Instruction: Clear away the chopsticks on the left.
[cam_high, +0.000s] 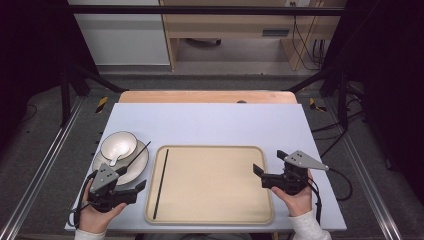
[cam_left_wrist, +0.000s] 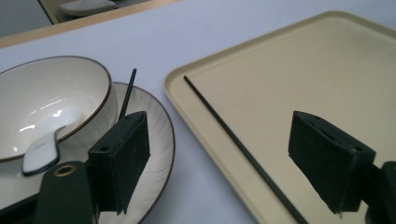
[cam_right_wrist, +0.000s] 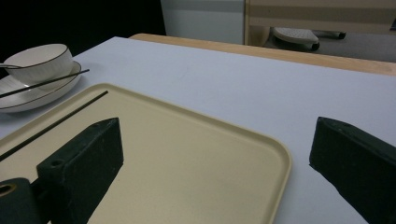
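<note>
From the high view, the left gripper (cam_high: 131, 178) and right gripper (cam_high: 269, 162) are both gaping wide and empty either side of the beige tray (cam_high: 210, 216), where 1 black chopstick (cam_high: 160, 182) is lying. The left gripper view is showing a white spoon (cam_left_wrist: 44, 145) lying in the bowl (cam_left_wrist: 84, 81) on the plate (cam_left_wrist: 161, 140). In the right gripper view, the other chopstick (cam_right_wrist: 44, 83) is resting across that plate.

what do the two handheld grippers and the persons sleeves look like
Both the left gripper and the right gripper are black, with two blocky flat-faced jaws, a grey three-cornered plate on top dotted with small holes, and a black cable trailing from each. The person's sleeves are white.
</note>
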